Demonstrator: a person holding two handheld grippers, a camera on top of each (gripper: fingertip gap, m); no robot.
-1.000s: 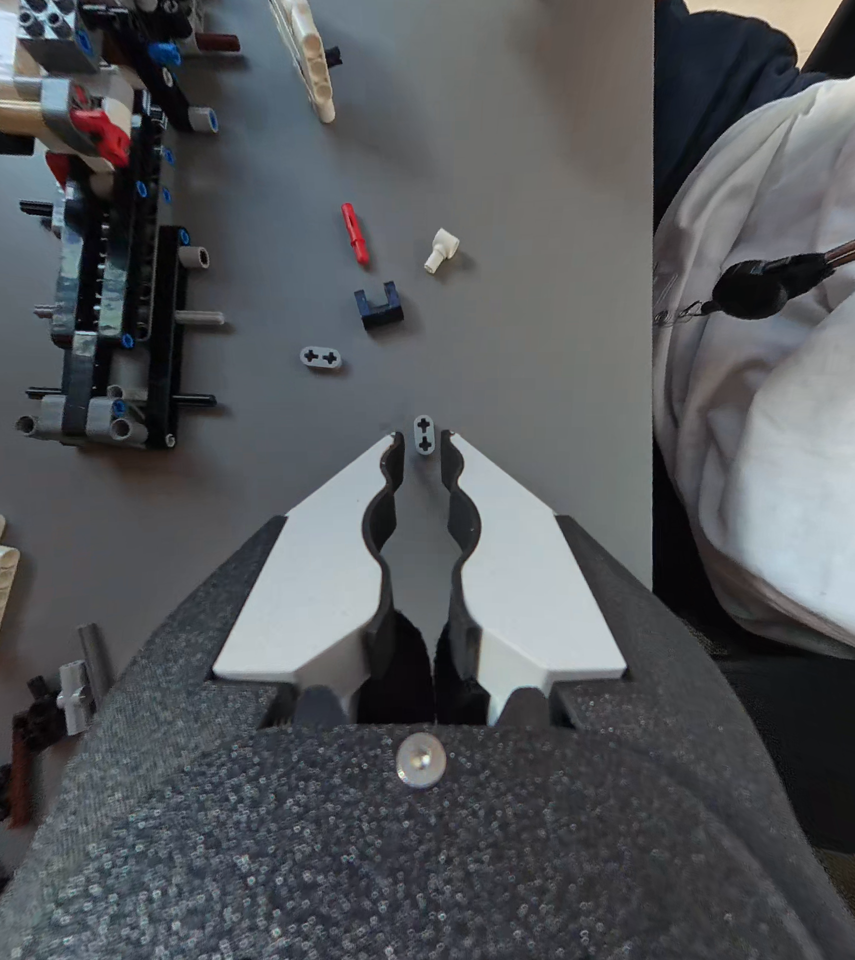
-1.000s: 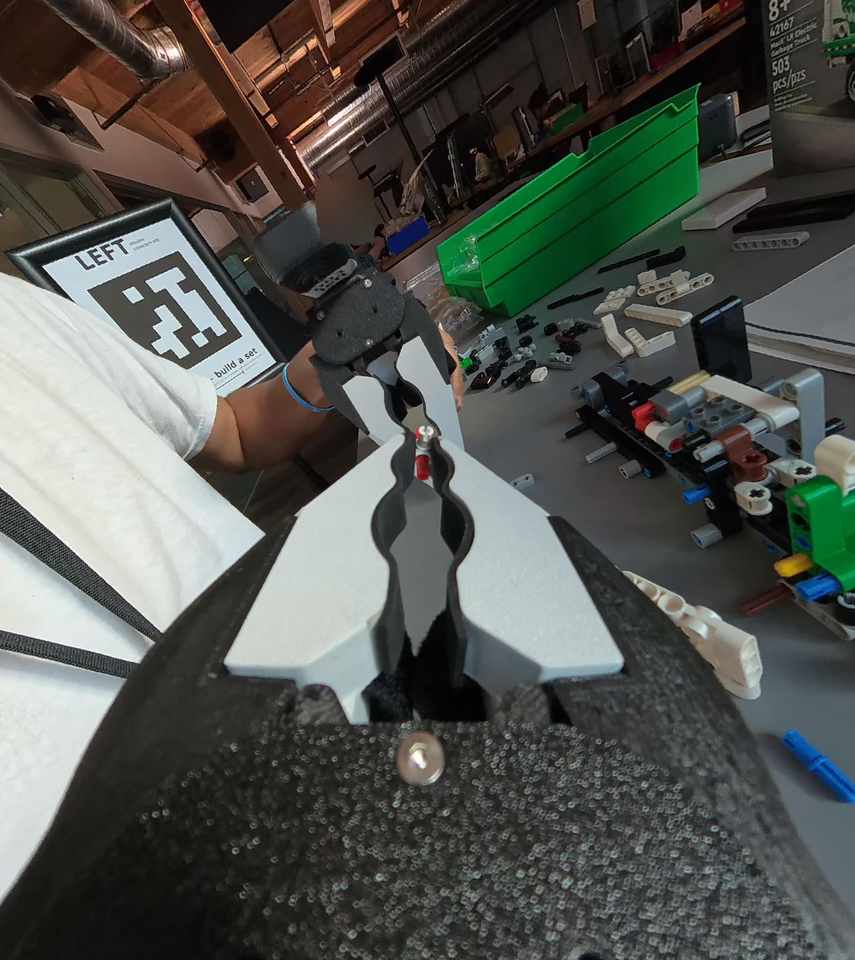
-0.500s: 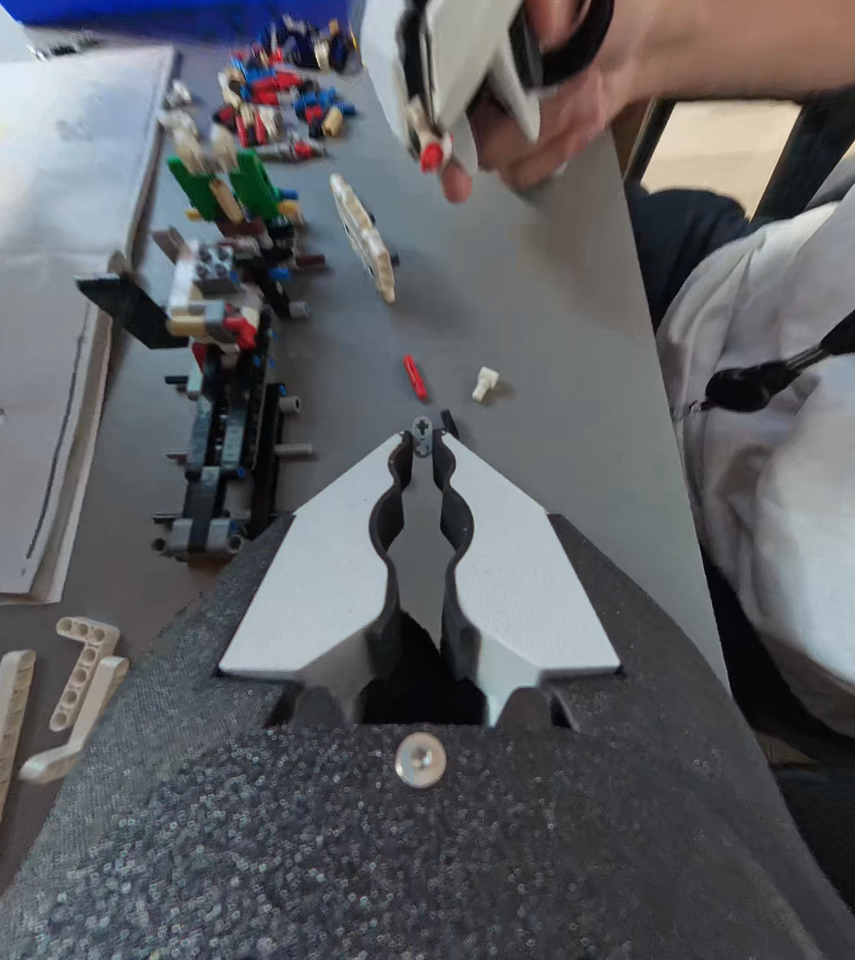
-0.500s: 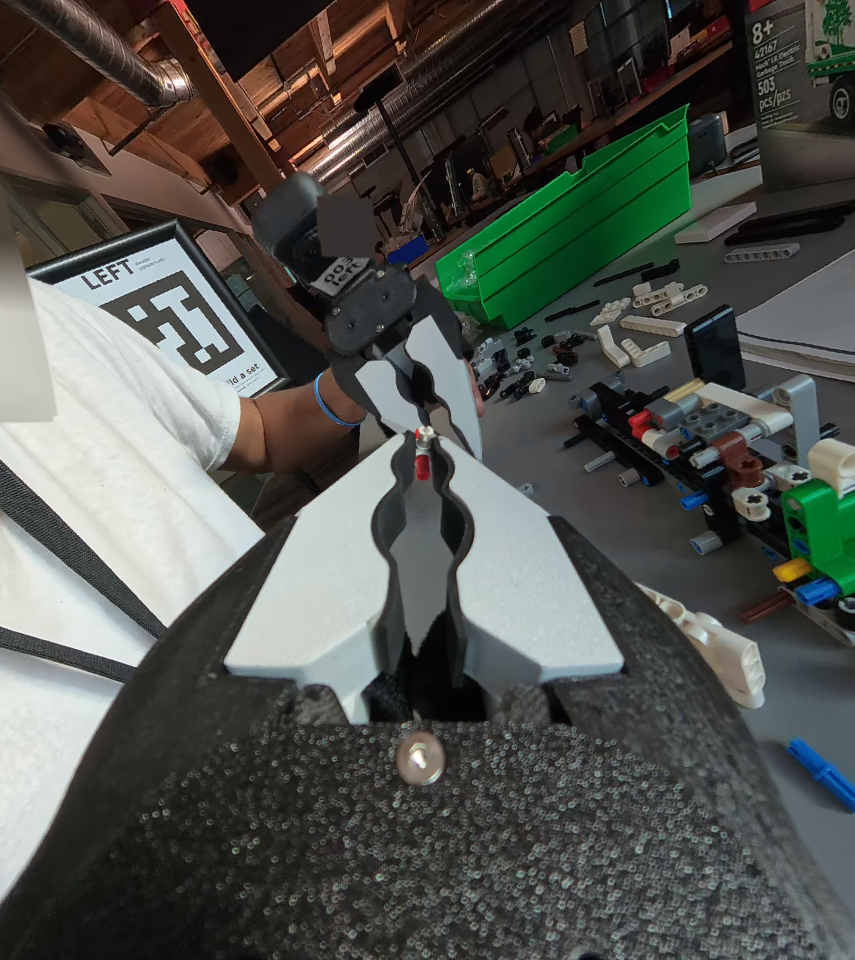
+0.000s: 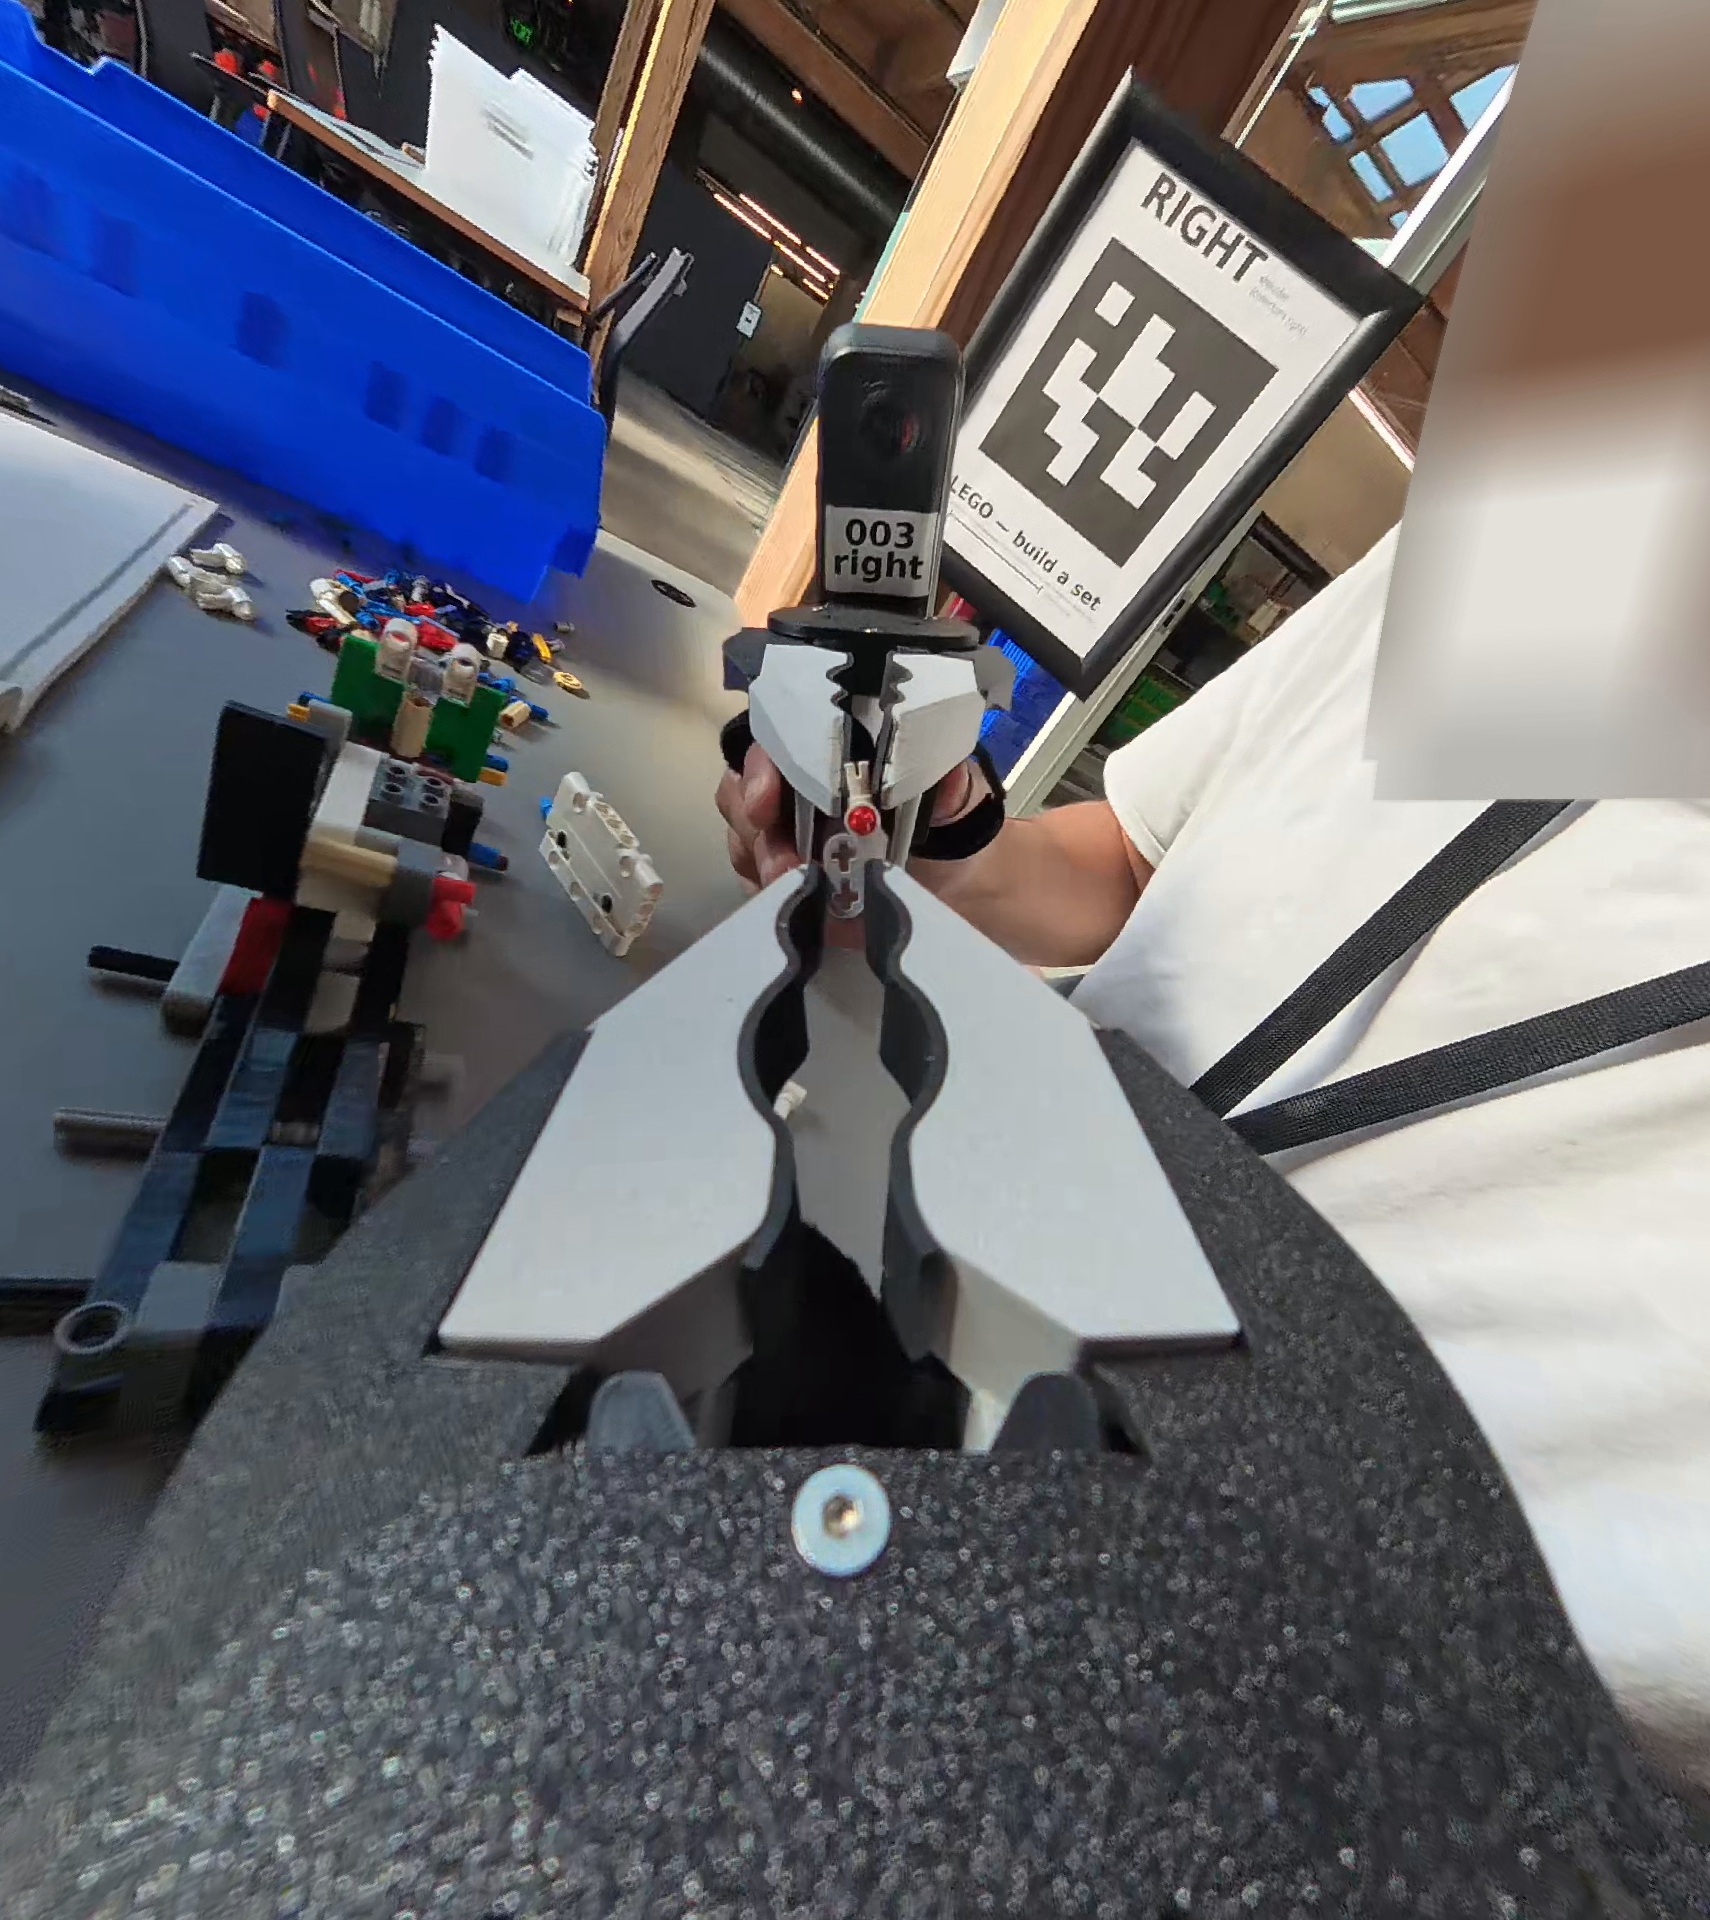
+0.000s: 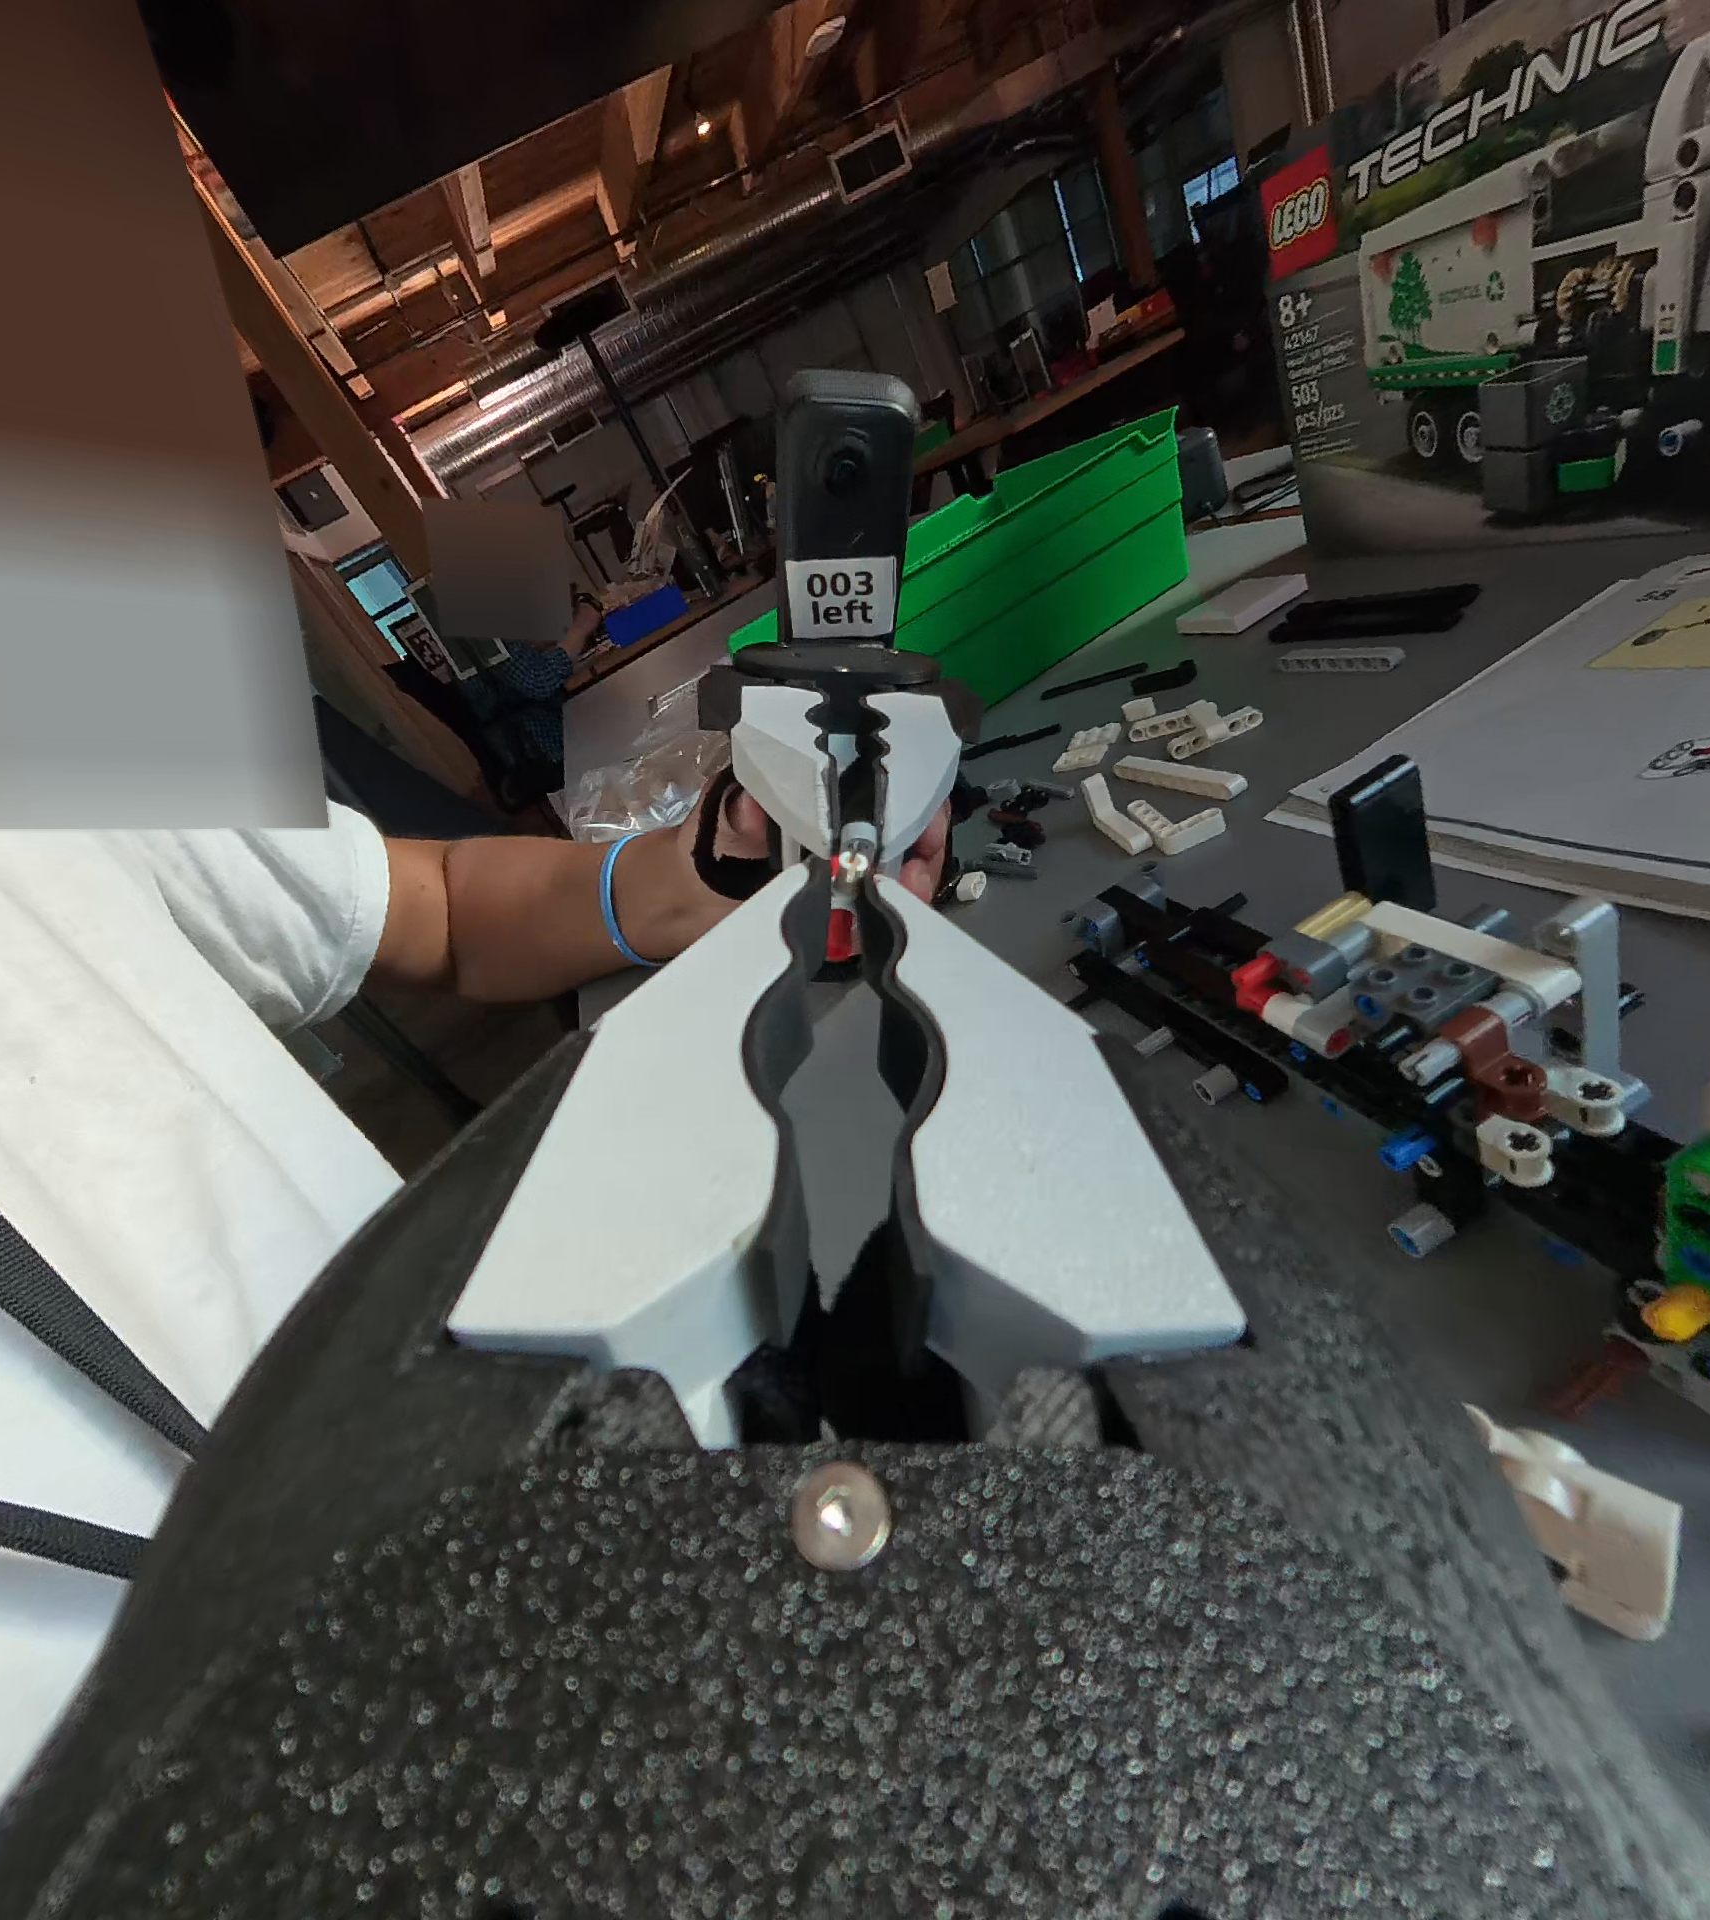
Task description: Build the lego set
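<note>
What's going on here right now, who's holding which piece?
A person holds two grippers tip to tip above the grey table. The left gripper is shut on a small grey two-hole connector. The right gripper is shut on a red pin, its end near the connector's upper hole. A partly built brick chassis lies alongside.

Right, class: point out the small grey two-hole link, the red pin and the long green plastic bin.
small grey two-hole link [image 5: 844, 871]: left wrist view, its face.
red pin [image 6: 838, 928]: right wrist view, its shaft.
long green plastic bin [image 6: 1048, 566]: right wrist view, side wall.
</note>
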